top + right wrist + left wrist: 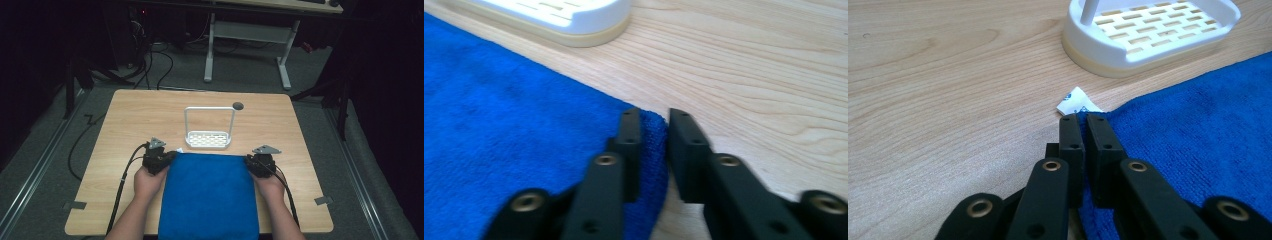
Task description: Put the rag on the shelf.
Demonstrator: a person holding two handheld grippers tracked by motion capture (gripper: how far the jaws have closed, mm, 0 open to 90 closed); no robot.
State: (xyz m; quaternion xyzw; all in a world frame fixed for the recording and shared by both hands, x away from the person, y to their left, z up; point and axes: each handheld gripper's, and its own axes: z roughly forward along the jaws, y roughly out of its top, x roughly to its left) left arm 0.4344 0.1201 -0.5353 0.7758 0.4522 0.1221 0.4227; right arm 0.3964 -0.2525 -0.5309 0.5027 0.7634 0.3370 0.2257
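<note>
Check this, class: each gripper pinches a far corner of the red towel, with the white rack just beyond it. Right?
One thing is wrong: the towel is blue, not red, as the high view shows. The left gripper and the right gripper each pinch a far corner, and the white rack stands just beyond it.
</note>
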